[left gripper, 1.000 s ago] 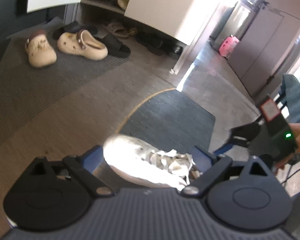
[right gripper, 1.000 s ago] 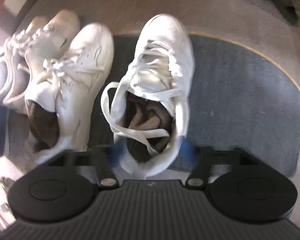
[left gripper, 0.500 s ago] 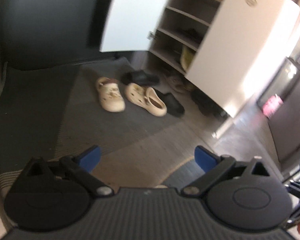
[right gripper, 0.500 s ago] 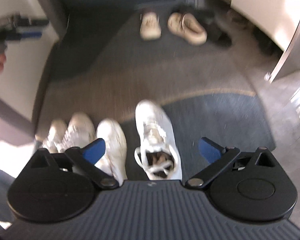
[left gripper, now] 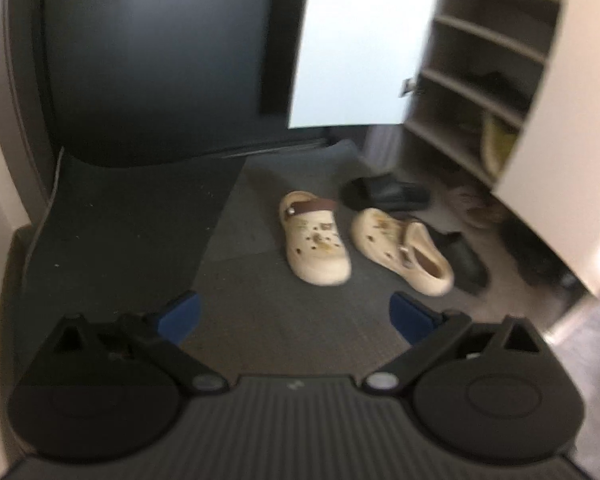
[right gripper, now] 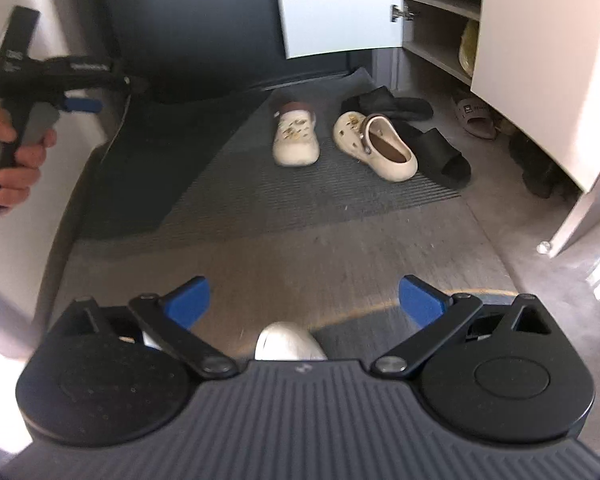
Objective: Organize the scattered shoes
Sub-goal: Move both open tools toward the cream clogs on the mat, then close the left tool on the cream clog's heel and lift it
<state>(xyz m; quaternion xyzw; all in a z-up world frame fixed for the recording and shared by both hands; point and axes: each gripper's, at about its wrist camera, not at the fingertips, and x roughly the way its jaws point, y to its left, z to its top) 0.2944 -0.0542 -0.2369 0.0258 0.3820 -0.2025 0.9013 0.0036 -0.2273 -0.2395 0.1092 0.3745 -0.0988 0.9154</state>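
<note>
Nearest, the right gripper [right gripper: 304,300] and left gripper [left gripper: 294,316] were both spread wide, holding nothing. A smooth white sneaker toe [right gripper: 290,344] lay just below. Farther, two rounded cream clogs [right gripper: 296,136] rested on a ribbed grey mat [right gripper: 340,196], beside black slides [right gripper: 440,152].

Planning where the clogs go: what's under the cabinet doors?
Under the cabinet, a tan slide and dark shoes sit on the floor. Farther back is shadowed and hidden by the door.
</note>
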